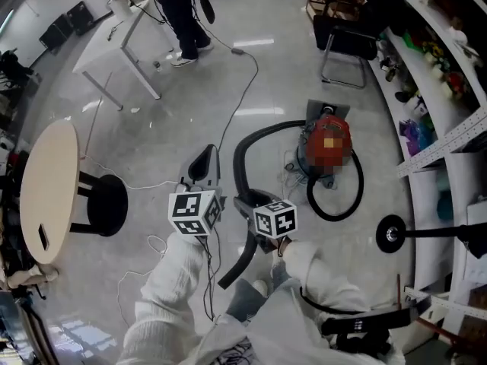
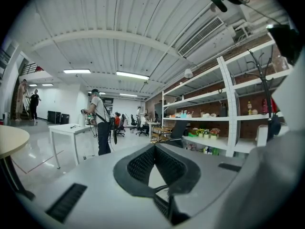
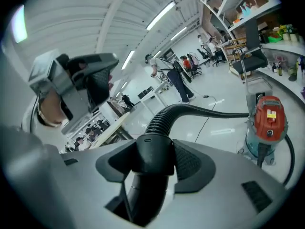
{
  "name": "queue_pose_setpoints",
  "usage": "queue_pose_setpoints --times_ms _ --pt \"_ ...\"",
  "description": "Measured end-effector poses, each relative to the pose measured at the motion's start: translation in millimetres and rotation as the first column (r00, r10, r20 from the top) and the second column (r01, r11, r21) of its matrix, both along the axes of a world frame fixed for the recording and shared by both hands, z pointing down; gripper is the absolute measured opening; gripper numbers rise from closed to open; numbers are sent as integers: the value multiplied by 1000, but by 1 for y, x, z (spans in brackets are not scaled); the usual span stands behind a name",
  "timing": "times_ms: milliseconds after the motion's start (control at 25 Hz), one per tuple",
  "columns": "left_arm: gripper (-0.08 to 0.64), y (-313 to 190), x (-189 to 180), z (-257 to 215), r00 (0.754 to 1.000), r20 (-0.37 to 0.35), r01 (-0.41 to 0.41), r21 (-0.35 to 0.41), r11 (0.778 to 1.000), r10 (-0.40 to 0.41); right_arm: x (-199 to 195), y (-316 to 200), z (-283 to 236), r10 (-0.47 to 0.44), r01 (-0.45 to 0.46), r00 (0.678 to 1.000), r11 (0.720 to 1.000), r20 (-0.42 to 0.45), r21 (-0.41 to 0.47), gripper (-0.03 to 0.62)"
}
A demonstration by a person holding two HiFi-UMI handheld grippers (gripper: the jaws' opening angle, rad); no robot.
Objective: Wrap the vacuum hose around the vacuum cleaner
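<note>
A person in white sleeves (image 1: 176, 280) holds two handheld claws above a glossy grey floor (image 1: 175, 120). Each claw carries a cube (image 1: 194, 213) faced with black-and-white square markers, and no words show on either. The right gripper (image 1: 247, 201) is clamped on the smooth black cuff (image 3: 152, 149) of the vacuum hose (image 3: 190, 109), where the ribbed tube meets a rigid tube that runs back toward 6 o'clock past the person's legs. Just beside it at 9 o'clock, the left gripper (image 2: 154, 148) hangs in the air. Its mesh-textured pads are brought together at the tips with nothing between them. From the cuff the hose climbs toward 12 o'clock, then bends over to the vacuum cleaner (image 1: 327, 147) at 1 o'clock, a red-topped canister standing on the floor near the shelving (image 1: 437, 74). The hose lies in an open arc off the canister's left side. A yellow label (image 3: 270, 114) sits on the red top, its print too small to read. A thinner black loop (image 1: 335, 210) lies on the floor at the canister's 5 o'clock. A round pale table (image 1: 46, 192) and a black stool (image 1: 103, 204) stand at 9 o'clock. A white table (image 1: 114, 40) and a standing person (image 1: 183, 10) are at 11 o'clock, and a black chair (image 1: 342, 33) is beyond the vacuum.
</note>
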State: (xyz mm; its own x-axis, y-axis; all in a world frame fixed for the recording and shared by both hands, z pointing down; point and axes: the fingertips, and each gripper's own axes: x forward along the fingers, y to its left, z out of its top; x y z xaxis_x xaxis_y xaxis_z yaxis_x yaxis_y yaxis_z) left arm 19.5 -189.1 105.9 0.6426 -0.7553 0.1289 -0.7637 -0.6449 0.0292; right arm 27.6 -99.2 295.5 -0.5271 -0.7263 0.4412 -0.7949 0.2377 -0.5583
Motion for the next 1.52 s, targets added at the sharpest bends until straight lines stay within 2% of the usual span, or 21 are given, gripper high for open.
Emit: queue_pose_setpoints --times_ms 240,360,480,600,760,880,1000,1160,1240,1360,1440,1520 --pt "3 84 -45 27 999 -38 -28 -25 999 27 -91 107 46 -109 105 993 992 -47 -72 232" --pt "3 123 -58 48 998 -24 -61 -50 997 60 -134 158 61 -175 169 983 980 -49 -101 232" --pt "3 149 -56 61 997 -35 -77 -68 995 74 -145 199 77 -188 184 982 976 -27 -120 232" --pt "3 176 -45 77 995 -44 -92 -83 992 89 -127 235 105 -196 190 980 970 -26 -151 232" --pt "3 213 -24 114 994 -31 -109 -124 986 106 -78 287 154 -226 209 972 956 -60 -205 232" --pt "3 249 7 139 995 -21 -100 -158 982 98 -24 339 184 -273 241 955 940 -113 -241 232" --pt "3 287 60 149 995 -34 -102 -176 979 97 44 392 206 -334 280 926 920 -178 -273 232" --pt "3 344 140 151 991 -93 -113 -187 976 96 137 459 222 -369 302 903 909 -219 -287 232" --pt "3 368 178 151 987 -111 -135 -190 973 115 181 476 227 -383 314 889 908 -251 -276 232" --pt "3 392 228 160 980 -98 -191 -195 962 175 249 487 238 -387 304 870 909 -305 -285 232" --pt "3 396 254 173 974 -72 -226 -202 953 216 296 485 248 -409 306 838 900 -360 -310 232" --pt "3 389 279 185 968 -47 -251 -208 945 247 340 475 258 -450 323 788 883 -420 -341 232"
